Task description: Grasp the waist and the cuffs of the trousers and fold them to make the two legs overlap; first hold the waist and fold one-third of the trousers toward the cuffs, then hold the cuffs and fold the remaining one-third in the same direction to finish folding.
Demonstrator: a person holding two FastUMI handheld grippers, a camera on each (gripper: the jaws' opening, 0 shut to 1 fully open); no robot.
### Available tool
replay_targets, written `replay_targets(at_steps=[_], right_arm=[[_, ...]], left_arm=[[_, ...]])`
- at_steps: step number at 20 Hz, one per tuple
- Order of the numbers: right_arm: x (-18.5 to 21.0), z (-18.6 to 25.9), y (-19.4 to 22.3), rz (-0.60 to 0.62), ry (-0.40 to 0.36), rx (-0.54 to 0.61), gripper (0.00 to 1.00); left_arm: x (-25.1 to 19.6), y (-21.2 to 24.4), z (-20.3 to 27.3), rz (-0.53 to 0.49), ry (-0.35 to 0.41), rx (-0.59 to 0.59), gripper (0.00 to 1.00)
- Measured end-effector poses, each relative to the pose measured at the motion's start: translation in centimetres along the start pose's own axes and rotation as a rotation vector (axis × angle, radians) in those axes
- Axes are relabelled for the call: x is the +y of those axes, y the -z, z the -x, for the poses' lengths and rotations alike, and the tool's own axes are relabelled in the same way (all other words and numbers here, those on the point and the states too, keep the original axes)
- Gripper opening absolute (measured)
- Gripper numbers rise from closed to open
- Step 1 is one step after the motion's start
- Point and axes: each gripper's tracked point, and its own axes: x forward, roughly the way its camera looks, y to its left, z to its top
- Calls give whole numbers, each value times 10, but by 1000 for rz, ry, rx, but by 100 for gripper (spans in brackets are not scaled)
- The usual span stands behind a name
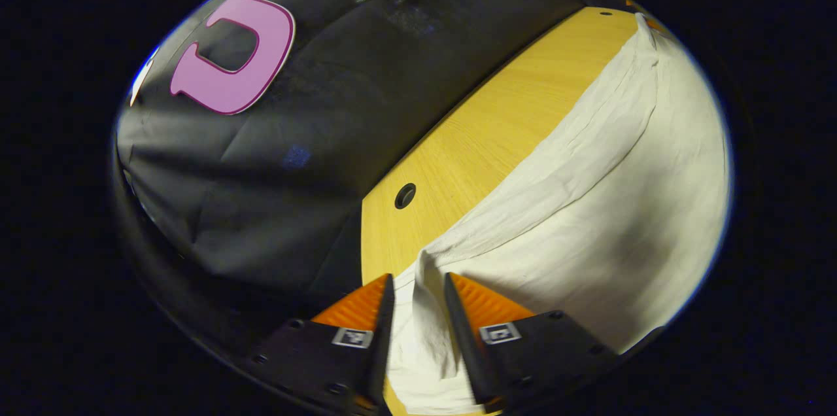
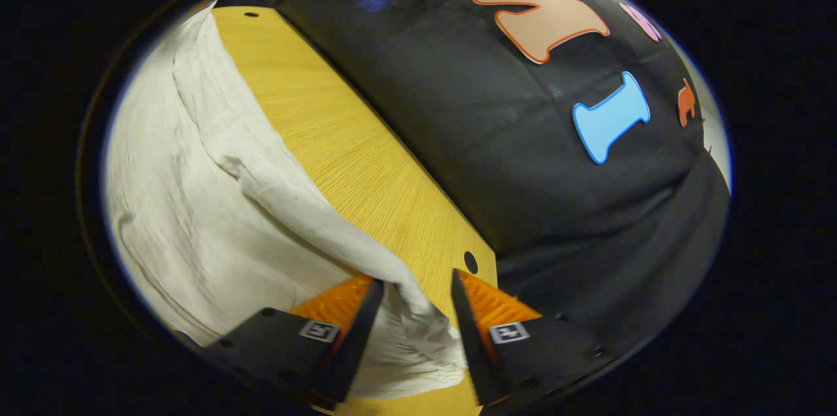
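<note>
White trousers lie spread over a yellow wooden table. In the left gripper view my left gripper is shut on a bunched edge of the cloth, which rises in a ridge from the fingers toward the far corner. In the right gripper view the trousers cover the left side. My right gripper is shut on another gathered edge near the table's rim, and a raised fold runs away from it. I cannot tell which end is waist or cuffs.
The black cloth wall stands close behind the table's far edge. A round hole in the tabletop lies just ahead of the left fingers. Another such hole sits beside the right fingers.
</note>
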Motion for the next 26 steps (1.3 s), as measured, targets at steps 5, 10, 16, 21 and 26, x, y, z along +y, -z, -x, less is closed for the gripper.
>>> replay_targets(at_steps=[5, 10, 16, 21, 26], right_arm=[[-28, 33, -4, -155, 27, -38, 98], [-49, 62, 24, -356, 17, -6, 98], [-59, 68, 77, -667, -15, 85, 98], [-48, 59, 112, -928, -52, 180, 100], [-29, 48, 146, -1099, -83, 290, 98]], left_arm=[[-5, -24, 30, 152, -27, -58, 95], [-14, -55, 77, 294, -45, -124, 95], [-15, -84, 121, 393, -70, -199, 96], [-18, -83, 135, 425, -84, -180, 96], [-27, -76, 148, 440, -94, -158, 96]])
